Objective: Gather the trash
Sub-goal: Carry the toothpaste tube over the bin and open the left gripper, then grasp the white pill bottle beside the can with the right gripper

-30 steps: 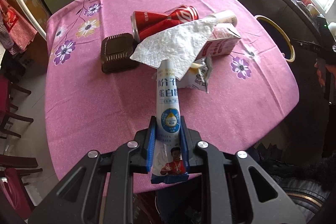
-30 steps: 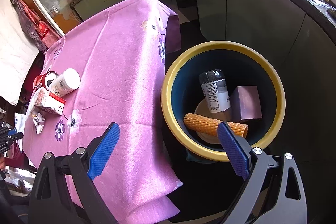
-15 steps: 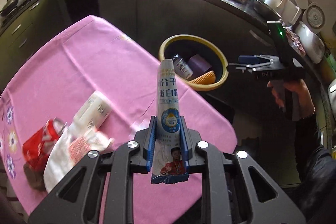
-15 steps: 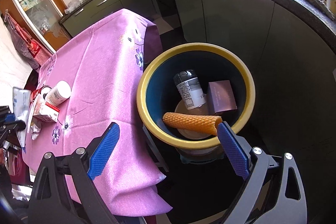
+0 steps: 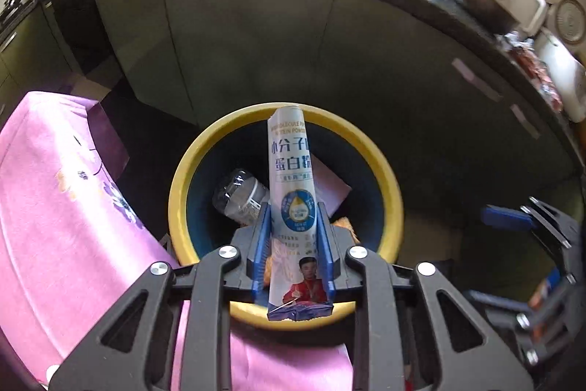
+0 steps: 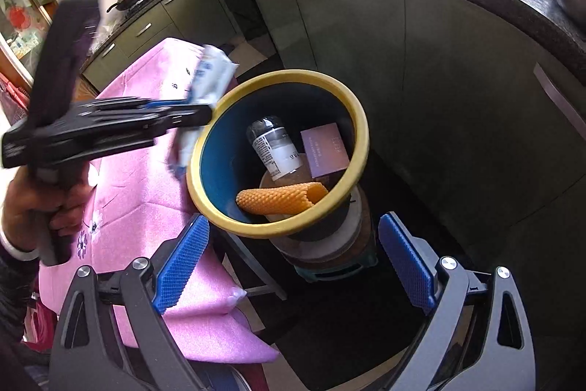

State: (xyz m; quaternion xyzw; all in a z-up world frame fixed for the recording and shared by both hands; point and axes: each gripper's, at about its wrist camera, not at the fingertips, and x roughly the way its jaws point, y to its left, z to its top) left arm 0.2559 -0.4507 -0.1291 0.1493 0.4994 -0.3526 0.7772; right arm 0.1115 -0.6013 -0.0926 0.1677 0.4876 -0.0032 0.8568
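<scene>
**Left tool carrying a sachet to the bin**

Left tool (image 5: 293,244) is clenched on a long white-and-blue powder sachet (image 5: 293,193), its blue ribbed pads pressing the packet's lower half from both sides. The sachet stands up along the tool's axis, its rolled top reaching toward the far rim of the yellow-rimmed bin (image 5: 388,178); in the right wrist view the packet (image 6: 210,76) appears beside or just over the near rim, and which of the two cannot be told from here.

Right tool (image 6: 293,259) is released, its pads spread wide and empty, and hangs in front of the bin.

Handling (a judgement from appearance): the sachet looks light, thin-walled and pliable, a glossy printed film that may slip against a loose grip. Holding it across the flat lower section, as now, seems sound; a grip near the rolled top would likely crush or bend it. It should fall freely once let go, though a light packet can catch on the rim.

Materials and shapes: the bin is round, with a smooth yellow lip and a dark blue inner wall. Inside lie a clear plastic bottle (image 6: 274,145) with a printed label, a flat lilac card box (image 6: 324,149) and an orange foam-net sleeve (image 6: 282,200) with a dimpled surface. A pink floral cloth (image 5: 62,207) covers the worktop next to the bin.
</scene>
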